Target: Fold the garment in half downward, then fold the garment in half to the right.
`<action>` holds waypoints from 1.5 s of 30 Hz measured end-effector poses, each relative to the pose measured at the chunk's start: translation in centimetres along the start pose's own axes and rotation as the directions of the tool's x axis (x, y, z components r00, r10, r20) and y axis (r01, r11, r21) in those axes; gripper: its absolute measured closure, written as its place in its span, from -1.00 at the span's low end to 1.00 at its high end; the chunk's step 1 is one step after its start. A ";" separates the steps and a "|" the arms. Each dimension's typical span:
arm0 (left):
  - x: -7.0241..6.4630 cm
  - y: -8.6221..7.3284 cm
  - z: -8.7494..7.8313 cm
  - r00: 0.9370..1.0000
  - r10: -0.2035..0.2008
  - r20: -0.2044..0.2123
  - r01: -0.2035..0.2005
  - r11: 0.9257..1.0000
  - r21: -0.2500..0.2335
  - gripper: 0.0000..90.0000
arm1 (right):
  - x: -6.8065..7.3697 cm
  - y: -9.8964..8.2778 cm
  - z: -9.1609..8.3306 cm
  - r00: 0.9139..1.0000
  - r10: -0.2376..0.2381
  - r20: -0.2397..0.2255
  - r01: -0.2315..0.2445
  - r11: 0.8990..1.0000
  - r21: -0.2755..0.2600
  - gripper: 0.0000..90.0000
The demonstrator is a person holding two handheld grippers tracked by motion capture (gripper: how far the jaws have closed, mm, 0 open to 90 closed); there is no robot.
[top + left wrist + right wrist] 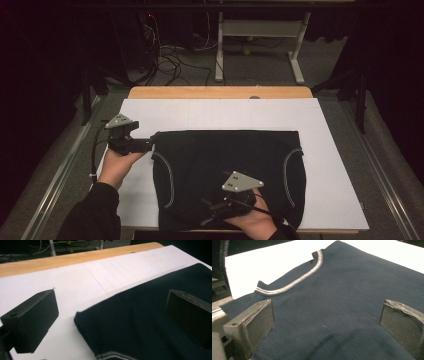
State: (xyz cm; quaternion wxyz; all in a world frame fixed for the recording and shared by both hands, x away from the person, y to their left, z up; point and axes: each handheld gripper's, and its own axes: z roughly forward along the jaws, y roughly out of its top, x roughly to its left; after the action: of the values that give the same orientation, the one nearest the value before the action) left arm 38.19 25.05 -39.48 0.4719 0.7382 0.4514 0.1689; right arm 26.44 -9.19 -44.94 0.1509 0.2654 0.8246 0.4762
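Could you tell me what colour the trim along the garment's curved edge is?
White or pale stripes on the trim, clearest in the right gripper view.

Person with two hand-held grippers: black bodies, dark sleeves.
Left gripper (131, 140): black housing, grey three-cornered plate with dark screw dots, black cable looping off its rear. Right gripper (227, 200): same grey plate and black cable. Jaws are blocky black pads with screw holes and worn edges. Left sleeve (92, 212) black.
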 end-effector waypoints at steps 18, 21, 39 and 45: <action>2.5 -0.4 2.2 0.999 -0.050 -0.004 0.050 0.999 0.017 -1.00 | 3.7 1.4 2.9 0.993 -0.065 -0.097 0.067 0.998 0.015 -1.00; 2.8 -0.7 3.3 0.998 -0.055 -0.008 0.055 0.998 0.037 -1.00 | 4.0 1.3 3.1 0.993 -0.062 -0.103 0.065 0.998 0.022 -1.00; 3.7 -3.7 9.2 0.987 -0.153 -0.041 0.158 0.959 0.237 -0.73 | 4.9 1.1 3.6 0.991 -0.065 -0.116 0.070 0.997 0.035 -1.00; 3.4 -4.3 8.9 0.986 -0.153 -0.061 0.162 0.964 0.208 -0.26 | 5.5 0.9 3.7 0.989 -0.079 -0.122 0.086 0.995 0.054 -1.00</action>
State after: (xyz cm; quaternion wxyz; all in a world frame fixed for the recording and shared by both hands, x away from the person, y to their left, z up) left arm 43.81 23.64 -48.14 0.3920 0.7423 0.5345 0.0980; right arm 24.11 -2.99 -46.01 0.1127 0.2062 0.8563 0.4600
